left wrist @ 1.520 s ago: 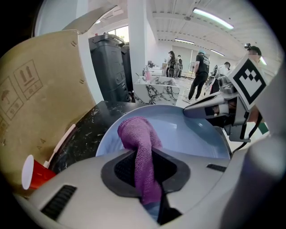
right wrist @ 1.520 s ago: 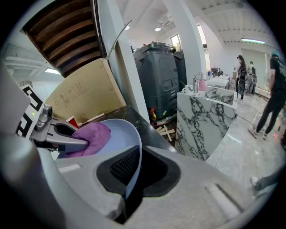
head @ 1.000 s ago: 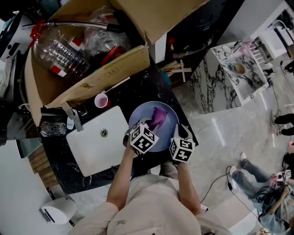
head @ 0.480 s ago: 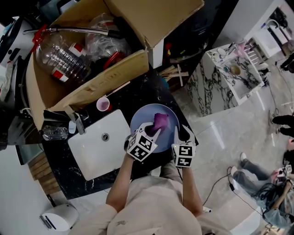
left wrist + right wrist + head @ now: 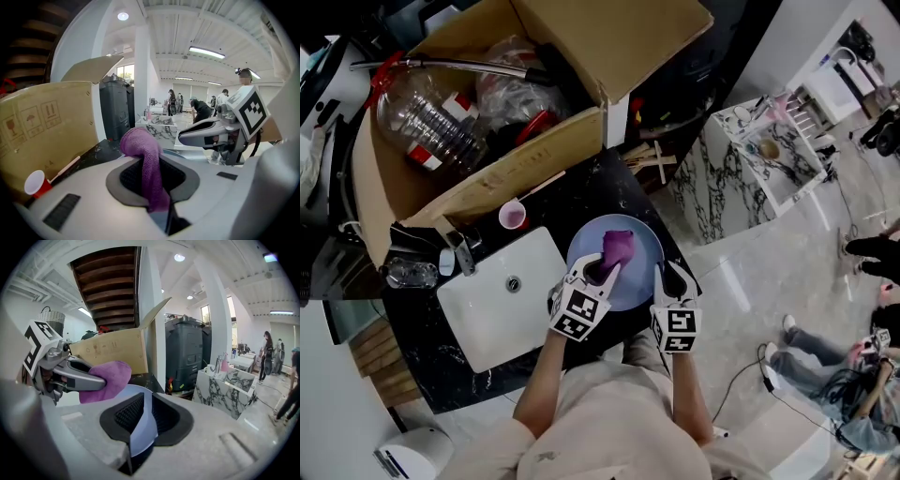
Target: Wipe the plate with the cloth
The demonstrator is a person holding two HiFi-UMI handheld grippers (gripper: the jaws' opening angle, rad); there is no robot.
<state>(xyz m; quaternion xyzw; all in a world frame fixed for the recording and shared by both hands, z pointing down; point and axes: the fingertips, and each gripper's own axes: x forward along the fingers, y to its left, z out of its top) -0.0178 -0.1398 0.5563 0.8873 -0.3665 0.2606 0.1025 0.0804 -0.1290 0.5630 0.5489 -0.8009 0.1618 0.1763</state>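
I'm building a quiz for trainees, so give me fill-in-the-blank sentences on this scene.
1. The left gripper is shut on the purple ____.
2. The right gripper clamps the rim of the ____.
3. The pink cup stands beside the cardboard ____.
Missing words: cloth; plate; box.

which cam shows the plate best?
Head view: nearly the whole plate, cloth on it. Right gripper view shows only the rim edge-on, clamped in the right tongs. Left gripper view is mostly cloth; the plate is barely visible.
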